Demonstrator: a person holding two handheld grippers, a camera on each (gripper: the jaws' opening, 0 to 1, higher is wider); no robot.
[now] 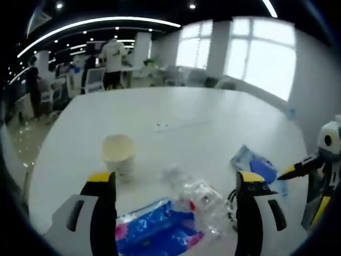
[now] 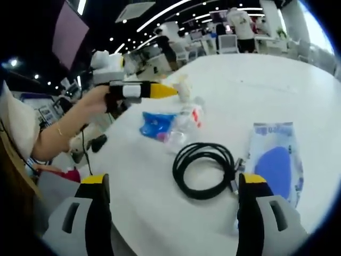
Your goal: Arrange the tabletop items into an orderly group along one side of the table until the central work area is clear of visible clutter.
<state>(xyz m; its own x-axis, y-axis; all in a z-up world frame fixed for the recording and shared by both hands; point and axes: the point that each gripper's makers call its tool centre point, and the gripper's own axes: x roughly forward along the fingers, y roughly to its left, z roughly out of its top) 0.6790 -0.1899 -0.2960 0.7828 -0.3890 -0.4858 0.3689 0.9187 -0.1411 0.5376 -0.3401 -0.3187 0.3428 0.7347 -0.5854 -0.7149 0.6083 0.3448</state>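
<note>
Left gripper view: the left gripper (image 1: pixel 177 184) hangs with jaws spread wide and empty over one blue packet (image 1: pixel 157 230) and one crumpled clear wrapper (image 1: pixel 201 198); beyond sit one cream paper cup (image 1: pixel 119 152) and one blue pouch (image 1: pixel 254 162) on the white table (image 1: pixel 176 109). Right gripper view: the right gripper (image 2: pixel 173 184), likewise released, frames one coiled black cable (image 2: pixel 204 169) beside that pouch (image 2: pixel 278 165); farther off, the packet (image 2: pixel 155 124).
</note>
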